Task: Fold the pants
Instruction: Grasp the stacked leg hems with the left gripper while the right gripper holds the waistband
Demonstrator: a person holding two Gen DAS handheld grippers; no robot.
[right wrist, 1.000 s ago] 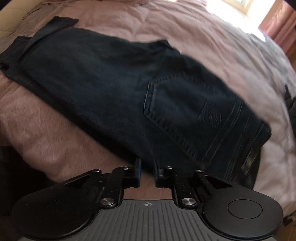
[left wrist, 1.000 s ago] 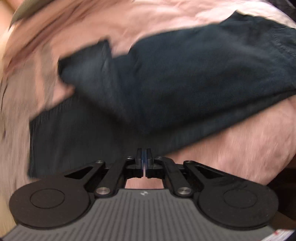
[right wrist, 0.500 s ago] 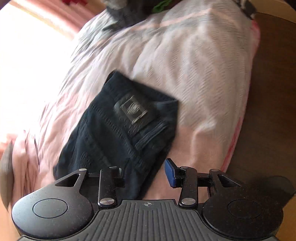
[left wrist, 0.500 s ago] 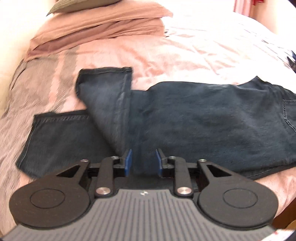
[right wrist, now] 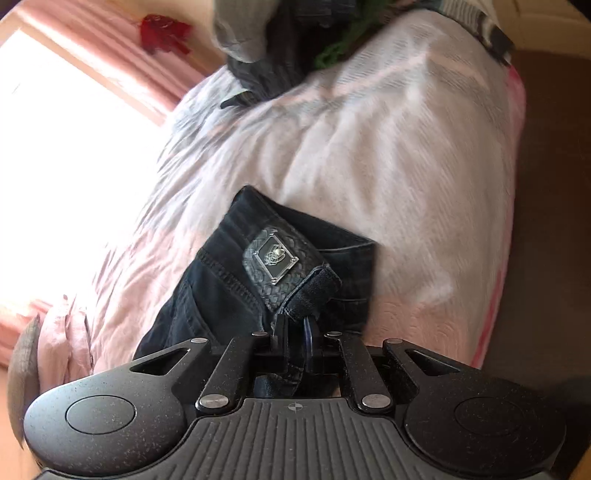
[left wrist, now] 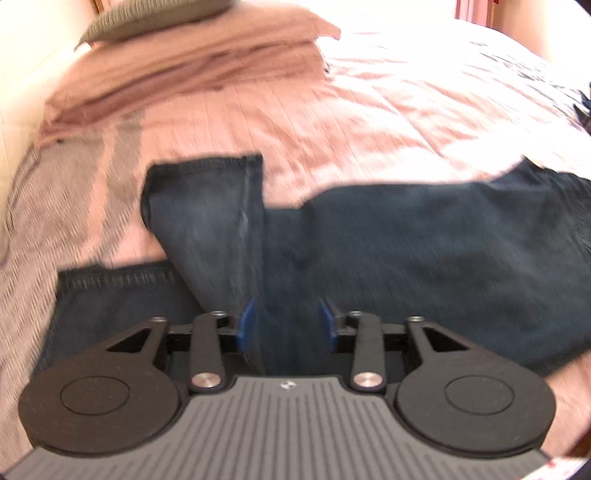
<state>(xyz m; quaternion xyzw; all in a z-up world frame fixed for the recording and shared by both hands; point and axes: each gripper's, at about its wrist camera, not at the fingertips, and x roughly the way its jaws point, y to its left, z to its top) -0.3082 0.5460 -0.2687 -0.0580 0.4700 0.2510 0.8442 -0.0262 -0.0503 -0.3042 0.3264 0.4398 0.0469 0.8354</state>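
Dark blue jeans [left wrist: 406,236] lie across the pink bed. In the left wrist view one leg end [left wrist: 207,206] is flipped up over the other leg, whose hem [left wrist: 118,284] lies flat at the left. My left gripper [left wrist: 286,321] hangs just above the legs, its jaws opening, blue pads apart and not pressing the denim below. In the right wrist view the waistband [right wrist: 288,266] with its metal-badged patch faces me. My right gripper [right wrist: 295,332] is shut on the waistband edge beside a belt loop.
Pink pillows [left wrist: 192,74] and a grey cushion [left wrist: 155,18] lie at the head of the bed. A heap of clothes [right wrist: 288,33] sits at the far bed corner. A brown floor [right wrist: 546,221] runs along the bed's right edge, and a bright window [right wrist: 55,129] glares at the left.
The left jaws went from shut to apart, letting the flipped leg lie. The right gripper swung and rolled to the waistband end and shut on its edge.
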